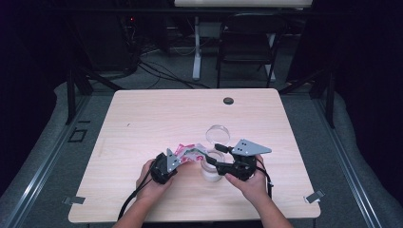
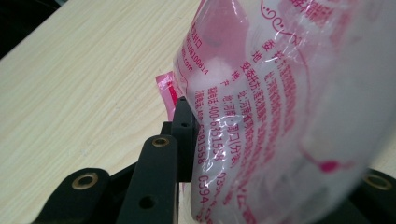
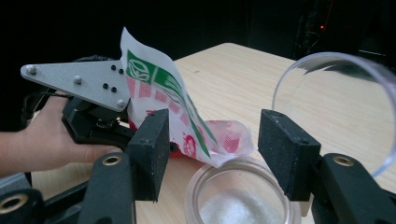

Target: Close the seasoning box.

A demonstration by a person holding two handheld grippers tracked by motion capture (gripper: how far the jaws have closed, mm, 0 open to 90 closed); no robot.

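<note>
Left gripper (image 1: pixel 177 160) clamps a pink-printed plastic bag (image 1: pixel 187 152) near its lower edge; in the left gripper view one black jaw presses against the bag (image 2: pixel 261 107), the other jaw is hidden behind the film, so the grip reads as closed on the bag. Bag is see-through with red print and white grains inside, tilted with its open mouth toward 3 o'clock in the high view, the mouth lying over the rim of a clear round jar (image 1: pixel 212 167). In the right gripper view the bag (image 3: pixel 177 112) hangs from the left gripper (image 3: pixel 116 121), green and red print on its outer face, its lip just above the jar (image 3: pixel 240 196), which holds a layer of white grains at the bottom. Right gripper (image 1: pixel 215 155) has jaws wide apart, one on each side of the jar, nothing pinched; cannot tell whether either jaw touches the jar wall. In the right gripper view its pads (image 3: pixel 152 149) stand well clear of each other with the jar rim between them. Clear round lid (image 1: pixel 218 132) sits at 12 o'clock of the jar, just beside it; in the right gripper view the lid (image 3: pixel 336 107) looks tipped up on edge. Everything is on a light wood table (image 1: pixel 142 118), near its 6 o'clock edge. Small dark round disc (image 1: pixel 228 100) near the table's 12 o'clock edge, well apart from the jar. A black folding chair (image 1: pixel 249 40) stands beyond the table.
</note>
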